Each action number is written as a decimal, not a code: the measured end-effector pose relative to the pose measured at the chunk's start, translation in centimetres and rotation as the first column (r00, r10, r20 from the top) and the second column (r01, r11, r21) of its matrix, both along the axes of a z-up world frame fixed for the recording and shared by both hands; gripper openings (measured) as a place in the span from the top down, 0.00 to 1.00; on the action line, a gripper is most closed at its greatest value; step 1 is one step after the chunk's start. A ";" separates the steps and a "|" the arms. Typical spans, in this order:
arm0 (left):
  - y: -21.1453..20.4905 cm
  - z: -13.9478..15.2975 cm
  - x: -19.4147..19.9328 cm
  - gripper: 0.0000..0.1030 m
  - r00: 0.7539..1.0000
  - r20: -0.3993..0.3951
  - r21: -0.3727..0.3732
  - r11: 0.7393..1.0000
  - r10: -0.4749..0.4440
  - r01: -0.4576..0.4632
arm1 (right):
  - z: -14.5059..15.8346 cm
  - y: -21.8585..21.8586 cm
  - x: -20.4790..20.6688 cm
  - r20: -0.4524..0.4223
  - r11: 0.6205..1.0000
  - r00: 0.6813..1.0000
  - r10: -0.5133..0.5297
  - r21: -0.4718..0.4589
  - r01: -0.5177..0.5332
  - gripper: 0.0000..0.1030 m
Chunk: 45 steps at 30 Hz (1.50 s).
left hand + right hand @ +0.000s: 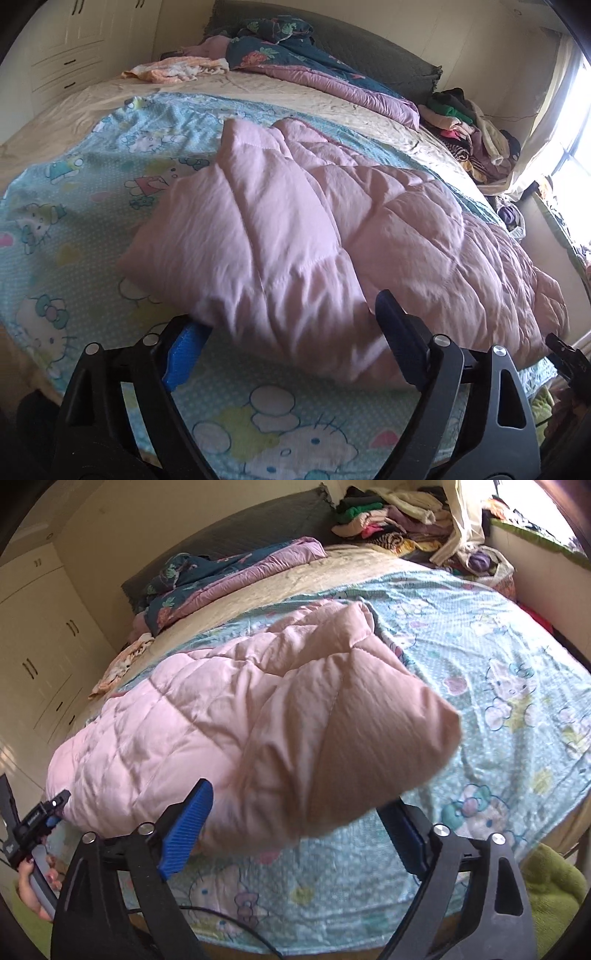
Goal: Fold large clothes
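My left tongs stand released, spread wide with the near edge of the pink quilted garment lying between the fingers but not pinched; my right tongs are likewise released at the other end, which bulges over them unheld. The garment lies lengthwise across the cartoon-print sheet on the bed, close to the near edge. Risk: the padded fill is springy, so in my judgement any fold laid here may creep open, and the slick shell could slide toward the bed edge if I re-grip too shallowly. A cable below the right tongs could snag. Motion blur obscures the garment's near hem in both views; sleeves and collar cannot be told. Beyond, the bunched floral quilt and the clothes heap are partly cut off.
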<state>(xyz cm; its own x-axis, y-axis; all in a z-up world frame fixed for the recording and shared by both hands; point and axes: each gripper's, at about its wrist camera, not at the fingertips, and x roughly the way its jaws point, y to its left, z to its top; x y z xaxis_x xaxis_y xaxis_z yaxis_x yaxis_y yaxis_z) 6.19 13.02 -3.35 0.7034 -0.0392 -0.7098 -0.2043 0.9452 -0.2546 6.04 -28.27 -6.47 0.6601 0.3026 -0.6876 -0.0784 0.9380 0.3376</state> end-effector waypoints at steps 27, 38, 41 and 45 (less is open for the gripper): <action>-5.8 8.7 -10.6 0.09 0.964 0.233 0.118 0.988 -0.126 0.101 | 11.8 5.4 -14.7 0.424 0.977 0.889 0.170 -0.192 -0.095 0.04; -10.6 5.8 -12.0 0.09 0.951 0.194 0.116 0.969 -0.239 0.220 | 7.6 8.8 -16.5 0.312 0.970 0.926 0.212 -0.184 -0.160 0.04; -11.0 5.3 -11.8 0.09 0.952 0.171 0.110 0.965 -0.254 0.238 | 6.8 9.1 -16.0 0.278 0.971 0.939 0.203 -0.183 -0.156 0.04; -11.1 4.9 -11.6 0.09 0.954 0.161 0.116 0.965 -0.253 0.237 | 6.3 8.9 -15.7 0.263 0.972 0.944 0.200 -0.178 -0.156 0.04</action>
